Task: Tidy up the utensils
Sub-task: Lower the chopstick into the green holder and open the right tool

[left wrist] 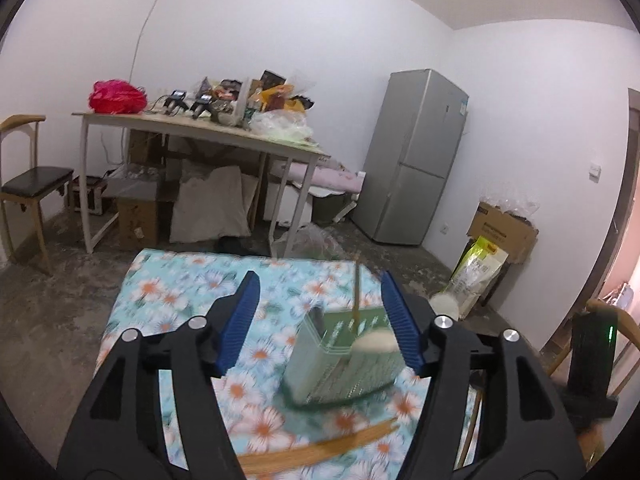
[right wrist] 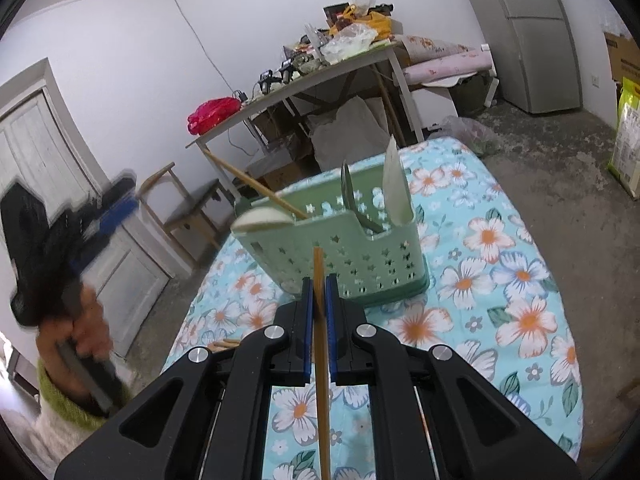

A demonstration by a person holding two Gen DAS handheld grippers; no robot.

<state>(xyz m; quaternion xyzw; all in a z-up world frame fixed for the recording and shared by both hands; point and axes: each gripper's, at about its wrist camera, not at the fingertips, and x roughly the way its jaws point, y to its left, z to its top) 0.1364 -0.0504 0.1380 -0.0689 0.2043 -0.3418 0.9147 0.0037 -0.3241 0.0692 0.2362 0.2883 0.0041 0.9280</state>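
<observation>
A pale green perforated utensil caddy stands on the floral tablecloth. It holds a leaning wooden chopstick, a white spoon, a metal spoon and a white flat utensil. My right gripper is shut on a single chopstick just in front of the caddy. My left gripper is open and holds nothing. The caddy lies blurred beyond its fingers. Several chopsticks lie on the cloth below it. In the right wrist view the left gripper is a blur at the left.
A cluttered wooden table stands behind, with boxes and sacks under it. A grey fridge is at the right, and a chair at the left. A person's hand with a green cuff holds the left gripper.
</observation>
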